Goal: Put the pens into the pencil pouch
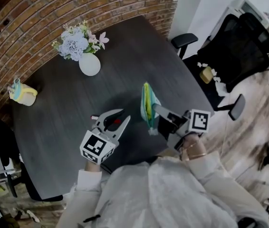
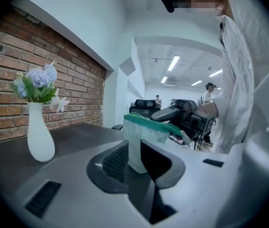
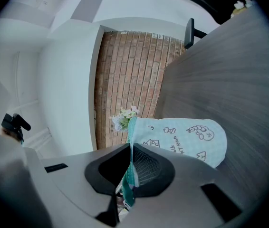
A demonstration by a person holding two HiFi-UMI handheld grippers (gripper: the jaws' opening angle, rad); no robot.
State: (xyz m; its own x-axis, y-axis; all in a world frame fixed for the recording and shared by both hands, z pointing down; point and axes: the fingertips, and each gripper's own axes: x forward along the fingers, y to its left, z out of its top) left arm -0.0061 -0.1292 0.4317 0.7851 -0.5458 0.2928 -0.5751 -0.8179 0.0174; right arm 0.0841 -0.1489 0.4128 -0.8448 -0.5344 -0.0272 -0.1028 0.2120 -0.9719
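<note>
We see both of the person's white-sleeved forearms reaching out over the dark table [image 1: 125, 61]. The right gripper [image 1: 157, 110] is held level and rolled onto its side, its jaws clamped on the zipper edge of the pencil pouch [image 1: 147, 103]. The pouch stands on edge over the middle of the table, just in front of the person. The left gripper [image 1: 125, 115] sits close beside it, angled slightly down and aimed at the pouch. Its jaws stand partly apart, and its own view shows nothing pressed between the pads, only the pouch's end beyond the gap. In the head view a red patch [image 1: 117, 122] shows between its fingers; we cannot tell what it is.
</note>
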